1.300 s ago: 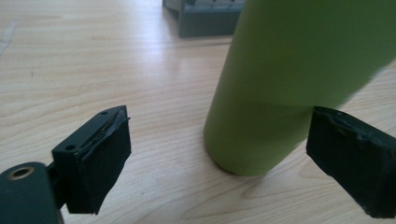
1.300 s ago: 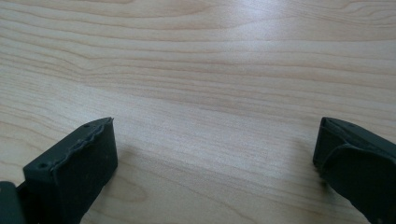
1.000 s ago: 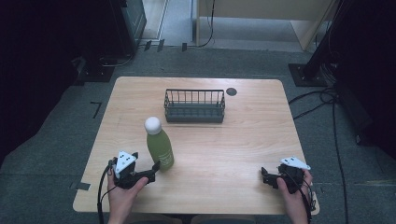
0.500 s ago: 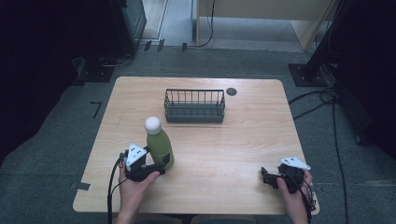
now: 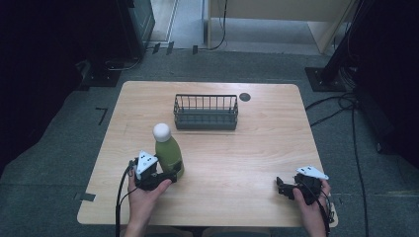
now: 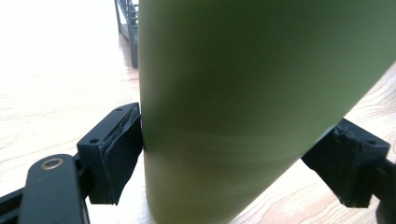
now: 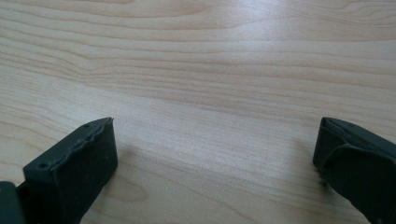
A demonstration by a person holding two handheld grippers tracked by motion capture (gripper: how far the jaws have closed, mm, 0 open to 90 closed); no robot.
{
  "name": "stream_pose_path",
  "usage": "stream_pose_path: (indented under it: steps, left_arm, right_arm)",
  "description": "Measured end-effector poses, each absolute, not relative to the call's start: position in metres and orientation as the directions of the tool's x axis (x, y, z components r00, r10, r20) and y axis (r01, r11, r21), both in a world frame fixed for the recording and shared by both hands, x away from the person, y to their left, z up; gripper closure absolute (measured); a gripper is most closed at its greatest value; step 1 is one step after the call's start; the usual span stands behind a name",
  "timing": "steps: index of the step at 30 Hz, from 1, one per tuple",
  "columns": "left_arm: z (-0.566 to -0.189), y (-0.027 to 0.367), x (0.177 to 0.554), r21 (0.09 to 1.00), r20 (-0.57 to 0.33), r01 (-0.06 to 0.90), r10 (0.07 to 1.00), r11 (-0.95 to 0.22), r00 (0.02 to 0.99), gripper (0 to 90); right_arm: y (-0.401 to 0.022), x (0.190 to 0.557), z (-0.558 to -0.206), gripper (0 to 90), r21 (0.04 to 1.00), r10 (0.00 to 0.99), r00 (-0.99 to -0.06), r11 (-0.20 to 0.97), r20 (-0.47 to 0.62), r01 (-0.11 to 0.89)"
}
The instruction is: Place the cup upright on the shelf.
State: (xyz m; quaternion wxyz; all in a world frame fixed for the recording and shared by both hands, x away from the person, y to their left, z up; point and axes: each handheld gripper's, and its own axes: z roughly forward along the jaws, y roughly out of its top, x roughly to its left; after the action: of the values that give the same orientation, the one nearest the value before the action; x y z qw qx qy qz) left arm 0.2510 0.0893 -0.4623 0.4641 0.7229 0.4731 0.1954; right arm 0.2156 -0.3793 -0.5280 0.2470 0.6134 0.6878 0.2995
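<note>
A green bottle [image 5: 168, 152] with a white round cap [image 5: 161, 132] stands upright on the wooden table [image 5: 257, 148], left of centre. My left gripper [image 5: 173, 174] is at its base, and in the left gripper view [image 6: 224, 149] both black pads press the bottle's [image 6: 243, 93] lower sides. The bottle's foot still rests on the wood. My right gripper [image 5: 280, 187] lies near the front right edge, its jaws wide apart over bare wood [image 7: 215, 158] with nothing between them.
A dark wire basket [image 5: 205, 121] stands behind the bottle toward the table's far middle. A small black disc [image 5: 245, 97] sits in the tabletop behind it. Cables [image 5: 341, 103] trail on the grey floor to the right.
My left gripper slid right from the front left edge up to the bottle's base and took it between its jaws. The right gripper has stayed where it was.
</note>
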Motion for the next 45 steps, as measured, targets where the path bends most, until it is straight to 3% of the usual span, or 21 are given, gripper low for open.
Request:
stream_pose_path:
  steps: [7,13,34,45]
  left_arm:
    - [-0.465,0.085,0.252,0.857,-0.131,0.497,0.875,-0.136,0.466,16.8]
    - [-0.462,0.081,0.248,0.88,-0.057,0.449,0.902,-0.157,0.428,20.7]
    - [-0.46,0.086,0.248,0.892,-0.079,0.436,0.91,-0.118,0.406,21.3]
    - [-0.437,0.079,0.262,0.906,-0.058,0.4,0.9,-0.134,0.432,21.3]
  right_arm:
    - [-0.379,0.216,-0.528,0.0,0.715,0.992,-0.126,0.069,0.027,0.696]
    - [-0.379,0.216,-0.528,0.0,0.715,0.992,-0.126,0.068,0.028,0.696]
    - [-0.379,0.216,-0.528,0.0,0.715,0.992,-0.127,0.07,0.026,0.695]
    - [-0.379,0.216,-0.528,0.0,0.715,0.992,-0.127,0.07,0.026,0.695]
